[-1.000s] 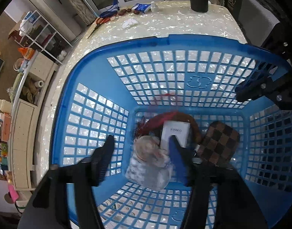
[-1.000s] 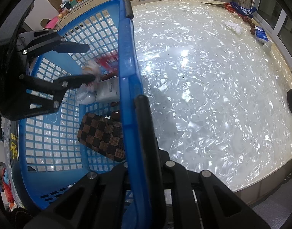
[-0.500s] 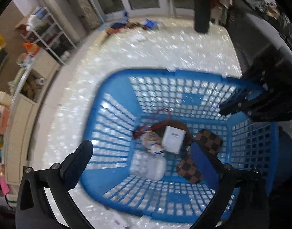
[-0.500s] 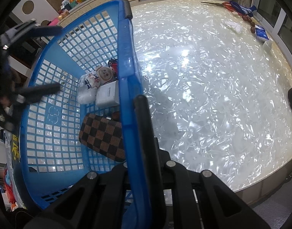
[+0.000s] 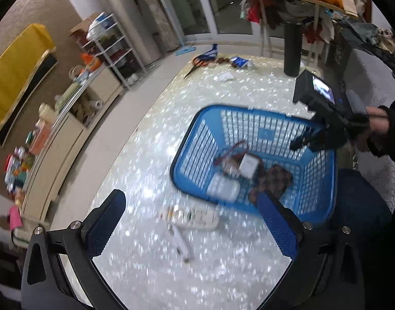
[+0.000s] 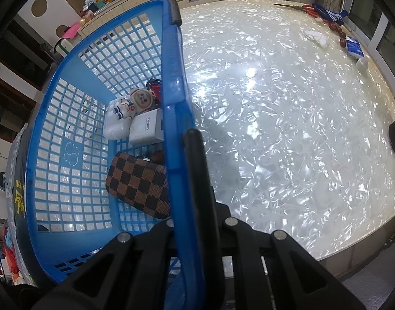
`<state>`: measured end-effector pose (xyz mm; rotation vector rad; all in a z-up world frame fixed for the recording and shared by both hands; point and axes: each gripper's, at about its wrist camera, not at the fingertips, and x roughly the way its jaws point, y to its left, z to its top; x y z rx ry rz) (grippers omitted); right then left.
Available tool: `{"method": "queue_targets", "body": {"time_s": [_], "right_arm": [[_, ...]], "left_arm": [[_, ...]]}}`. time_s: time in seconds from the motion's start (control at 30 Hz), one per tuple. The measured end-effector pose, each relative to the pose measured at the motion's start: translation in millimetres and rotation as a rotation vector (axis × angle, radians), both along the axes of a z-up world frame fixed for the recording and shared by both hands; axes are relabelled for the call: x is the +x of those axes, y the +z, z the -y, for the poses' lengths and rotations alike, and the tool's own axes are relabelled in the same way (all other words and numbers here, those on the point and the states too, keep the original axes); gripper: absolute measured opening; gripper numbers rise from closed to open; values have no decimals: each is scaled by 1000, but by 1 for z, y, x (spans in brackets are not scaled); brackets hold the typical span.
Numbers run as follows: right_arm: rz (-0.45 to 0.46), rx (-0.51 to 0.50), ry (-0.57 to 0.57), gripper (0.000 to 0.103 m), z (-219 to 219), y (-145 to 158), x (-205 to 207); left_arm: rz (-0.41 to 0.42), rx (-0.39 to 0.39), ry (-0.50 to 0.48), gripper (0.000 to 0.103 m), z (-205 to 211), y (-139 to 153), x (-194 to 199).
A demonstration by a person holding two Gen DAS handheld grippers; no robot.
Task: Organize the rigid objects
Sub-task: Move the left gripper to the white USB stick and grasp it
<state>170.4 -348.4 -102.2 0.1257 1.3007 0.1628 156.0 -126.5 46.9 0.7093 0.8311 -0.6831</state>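
Left wrist view looks down on the pearly worktop [image 5: 223,98] with the blue lattice basket [image 5: 195,139] ahead and to the right, and the left tongs [image 5: 192,222] spread wide and holding nothing above the bare surface in front of it. Between those blue-padded fingers and a little ahead lies the likely next item, a white power strip [image 5: 189,217], blurred, just outside the basket's near wall; whether it touches that wall I cannot tell. Its long axis runs across the view, roughly left to right and parallel to the basket's near rim, so the fingers as they stand would span it end to end; by my reading the grip calls for a turn of the wrist to close across its narrow width. A thin white piece, probably its cable or plug, trails from its left end toward the camera.

The left tongs are clearly the nearer. The right tongs [image 6: 180,180] are clenched on the basket's rim at the opposite side, steadying it.

Already inside the basket, from the right wrist view: a brown checkered wallet [image 6: 140,183], a white charger block [image 6: 145,129], a white packet [image 6: 115,126] and a small astronaut figure [image 6: 134,103].
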Motion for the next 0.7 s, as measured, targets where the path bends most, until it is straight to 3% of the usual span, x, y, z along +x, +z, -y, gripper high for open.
{"method": "queue_targets", "body": {"time_s": [0.1, 0.23, 0.43, 0.53, 0.7], "right_arm": [[1, -3, 6, 7, -2, 0, 0], [3, -1, 6, 7, -3, 0, 0], [3, -4, 9, 7, -3, 0, 0], [3, -4, 11, 7, -4, 0, -1], [3, -7, 12, 7, -4, 1, -1]], "left_arm": [[-10, 20, 58, 103, -25, -3, -4], [-84, 3, 168, 103, -59, -18, 2], [-202, -67, 313, 103, -94, -67, 18], [-314, -103, 381, 103, -102, -103, 31], [-371, -109, 488, 103, -110, -144, 50]]}}
